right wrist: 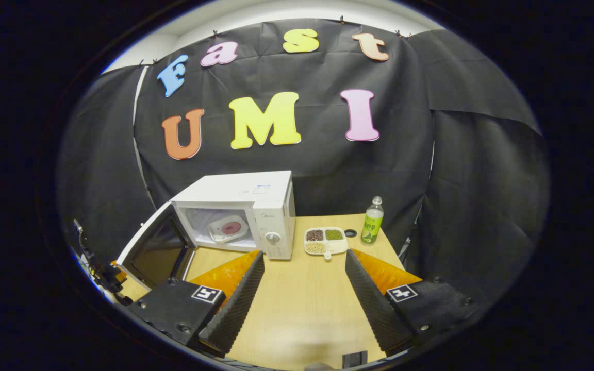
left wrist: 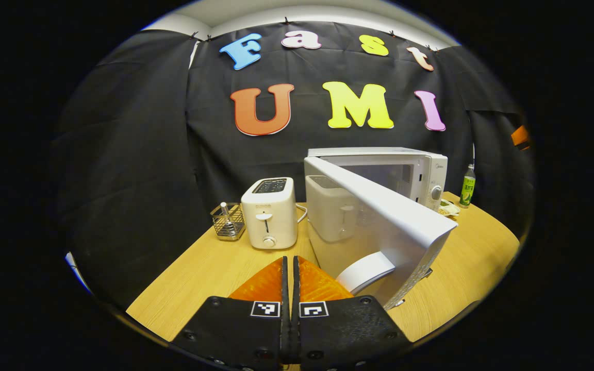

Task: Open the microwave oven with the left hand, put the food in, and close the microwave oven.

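**Microwave door open, food tray still on the tabletop**

In the left gripper view, a wire basket (left wrist: 227,221) sits at the far left of the wooden tabletop (left wrist: 214,270), just beside a white toaster (left wrist: 269,213). The left hand-held gripper (left wrist: 291,273) points forward with its fingers pressed together and nothing between them. To its right, the microwave door (left wrist: 384,216) stands swung wide, its handle (left wrist: 365,271) near the fingertips but apart from them. The microwave (left wrist: 421,172) stands behind the door, with a green bottle (left wrist: 467,186) farther right.

In the right gripper view, the open door is at the left and a plate (right wrist: 229,228) lies inside the microwave's cavity. The right hand-held gripper (right wrist: 304,270) hangs with its fingers spread wide, holding nothing. Beyond it, the divided food tray (right wrist: 325,241) rests on the tabletop just right of the microwave, with the bottle beside it.
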A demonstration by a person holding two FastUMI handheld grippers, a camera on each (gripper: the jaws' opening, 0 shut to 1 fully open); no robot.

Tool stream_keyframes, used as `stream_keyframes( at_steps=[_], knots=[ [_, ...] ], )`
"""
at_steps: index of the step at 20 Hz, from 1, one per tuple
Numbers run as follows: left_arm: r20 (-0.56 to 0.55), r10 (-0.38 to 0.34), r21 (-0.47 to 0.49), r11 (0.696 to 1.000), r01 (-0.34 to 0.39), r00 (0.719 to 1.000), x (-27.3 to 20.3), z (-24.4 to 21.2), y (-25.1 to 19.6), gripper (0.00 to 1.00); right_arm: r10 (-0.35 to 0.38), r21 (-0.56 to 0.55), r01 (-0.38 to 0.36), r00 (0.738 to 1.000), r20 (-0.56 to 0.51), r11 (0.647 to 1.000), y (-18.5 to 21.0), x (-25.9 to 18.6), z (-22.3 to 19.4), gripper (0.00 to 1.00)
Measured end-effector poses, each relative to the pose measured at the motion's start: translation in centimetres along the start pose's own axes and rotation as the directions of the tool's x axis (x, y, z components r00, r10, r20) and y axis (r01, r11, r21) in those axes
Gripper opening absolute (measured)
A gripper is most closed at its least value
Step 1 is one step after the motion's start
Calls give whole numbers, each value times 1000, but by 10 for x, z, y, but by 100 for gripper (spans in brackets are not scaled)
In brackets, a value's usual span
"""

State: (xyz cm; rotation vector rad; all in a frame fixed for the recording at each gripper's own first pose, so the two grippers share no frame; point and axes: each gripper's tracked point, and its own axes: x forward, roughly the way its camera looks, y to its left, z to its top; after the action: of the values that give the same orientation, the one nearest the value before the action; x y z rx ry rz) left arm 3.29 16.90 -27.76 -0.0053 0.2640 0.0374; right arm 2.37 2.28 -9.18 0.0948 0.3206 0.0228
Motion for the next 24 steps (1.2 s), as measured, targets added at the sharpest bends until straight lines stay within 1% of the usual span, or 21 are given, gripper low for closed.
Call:
stream_keyframes(
  at_steps=[1, 2, 3, 5, 6, 7, 8, 9, 10, 11, 12, 17, 21, 22, 23, 24],
  knots=[
    [2, -11, 7, 1000, 11, 1000, 0, 1, -8, 0, 7, -2, -7, 1000, 2, 1000, -1, -1, 3, 92],
    [3, -21, 16, 1000, 20, 1000, 1, 3, -18, 10, 12, -8, -12, 1000, 1, 1000, -2, -1, 4, 92],
    [7, -29, 25, 999, 29, 1000, 2, 5, -28, 0, 14, -15, -14, 1000, 0, 1000, -4, 0, 5, 92],
    [14, -50, 46, 998, 49, 999, 5, 10, -48, 0, 17, -19, -16, 1000, 8, 1000, -10, 1, 12, 92],
    [15, -60, 57, 997, 59, 998, 8, 12, -58, 0, 15, -17, -15, 1000, 11, 1000, -13, 1, 14, 100],
    [18, -71, 62, 996, 70, 997, 11, 15, -68, 0, 18, -12, -18, 1000, 11, 1000, -15, 2, 16, 92],
    [25, -85, 65, 994, 83, 996, 13, 18, -78, 0, 18, -9, -18, 1000, 8, 1000, -18, 4, 17, 100],
    [27, -105, 66, 992, 103, 994, 16, 21, -90, 0, 17, -6, -17, 1000, 11, 1000, -22, 4, 19, 100],
    [29, -127, 70, 990, 125, 991, 20, 23, -104, 0, 13, -4, -13, 1000, 14, 1000, -26, 5, 21, 92],
    [30, -151, 78, 986, 148, 988, 24, 25, -117, 0, 10, -4, -10, 1000, 15, 1000, -31, 6, 22, 100],
    [33, -173, 86, 982, 169, 984, 28, 25, -130, 0, 5, -5, -5, 1000, 15, 1000, -34, 6, 22, 92],
    [31, -267, 118, 958, 262, 963, 56, 38, -183, 0, -26, 6, 26, 1000, 9, 1000, -55, 8, 24, 92],
    [32, -320, 142, 939, 313, 947, 77, 48, -215, 0, -56, 17, 56, 998, 12, 998, -71, 8, 28, 92],
    [32, -326, 145, 937, 318, 945, 82, 49, -219, 10, -64, 20, 64, 998, 12, 998, -74, 8, 29, 92],
    [34, -335, 143, 934, 327, 942, 86, 51, -225, 0, -69, 22, 69, 998, 12, 997, -77, 9, 30, 100],
    [36, -344, 143, 931, 336, 938, 91, 53, -231, 0, -75, 24, 75, 997, 15, 997, -80, 9, 30, 92]
  ],
)
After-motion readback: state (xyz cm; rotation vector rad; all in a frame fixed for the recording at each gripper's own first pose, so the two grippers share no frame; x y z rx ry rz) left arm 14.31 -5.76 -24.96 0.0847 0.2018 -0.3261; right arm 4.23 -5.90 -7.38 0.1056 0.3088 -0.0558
